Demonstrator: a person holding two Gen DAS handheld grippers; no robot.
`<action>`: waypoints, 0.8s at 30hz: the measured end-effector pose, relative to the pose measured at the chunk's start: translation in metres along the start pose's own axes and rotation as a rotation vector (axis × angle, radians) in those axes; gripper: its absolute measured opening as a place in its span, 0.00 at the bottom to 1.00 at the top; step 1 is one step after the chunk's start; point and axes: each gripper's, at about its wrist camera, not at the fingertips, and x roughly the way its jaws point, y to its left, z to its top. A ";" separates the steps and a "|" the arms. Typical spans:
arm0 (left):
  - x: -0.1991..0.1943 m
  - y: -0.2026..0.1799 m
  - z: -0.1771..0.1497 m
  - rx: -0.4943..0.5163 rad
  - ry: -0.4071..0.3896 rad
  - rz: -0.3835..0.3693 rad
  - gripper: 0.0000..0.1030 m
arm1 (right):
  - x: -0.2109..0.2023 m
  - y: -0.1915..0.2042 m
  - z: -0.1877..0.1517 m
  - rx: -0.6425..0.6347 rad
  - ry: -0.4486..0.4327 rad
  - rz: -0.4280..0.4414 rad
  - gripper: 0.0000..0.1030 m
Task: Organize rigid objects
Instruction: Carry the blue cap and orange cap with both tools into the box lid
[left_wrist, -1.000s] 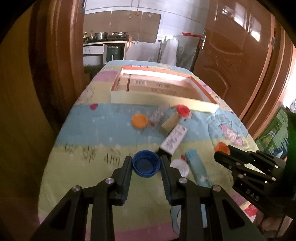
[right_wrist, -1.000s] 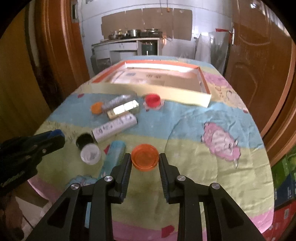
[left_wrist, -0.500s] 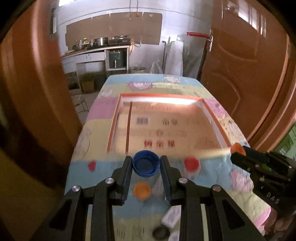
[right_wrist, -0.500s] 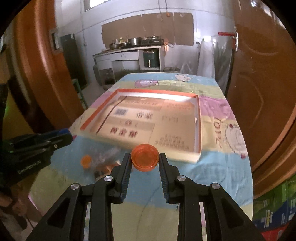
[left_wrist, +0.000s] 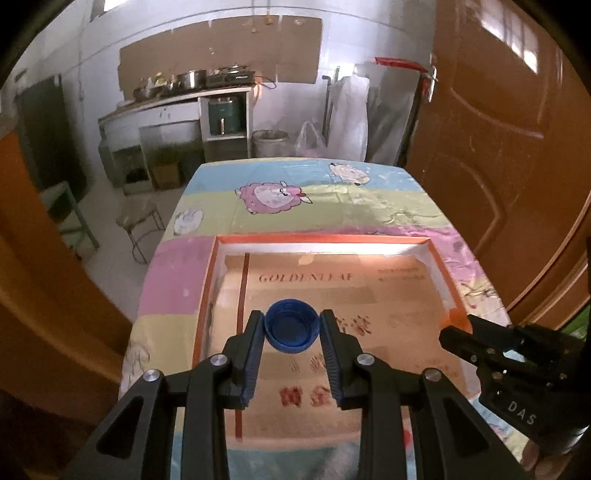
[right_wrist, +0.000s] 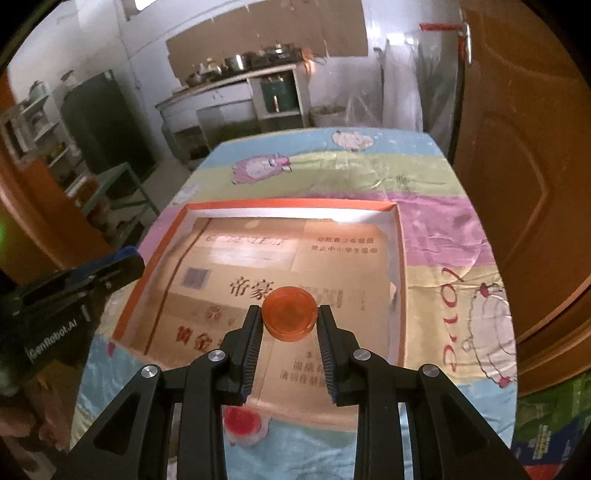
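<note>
Table (left_wrist: 207, 273) wore striped sheep cloth; kitchen shelf behind, brown doors at sides. Flat box (left_wrist: 439, 280) lay mid-table, floor bare. Left gripper (left_wrist: 291, 325) pinched blue cap (left_wrist: 291, 330) over box's left half. Right gripper (right_wrist: 290, 319) pinched orange cap (right_wrist: 290, 314) over box's middle. Red cap (right_wrist: 242, 422) sat near box's front edge.
</note>
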 end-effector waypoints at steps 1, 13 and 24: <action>0.007 0.000 0.001 0.004 0.004 0.009 0.30 | 0.006 0.000 0.002 0.004 0.010 -0.005 0.30; 0.064 0.014 -0.011 -0.027 0.108 0.021 0.30 | 0.061 -0.015 0.008 0.053 0.094 -0.063 0.30; 0.080 0.020 -0.021 -0.058 0.136 0.007 0.30 | 0.077 -0.020 0.004 0.052 0.114 -0.077 0.30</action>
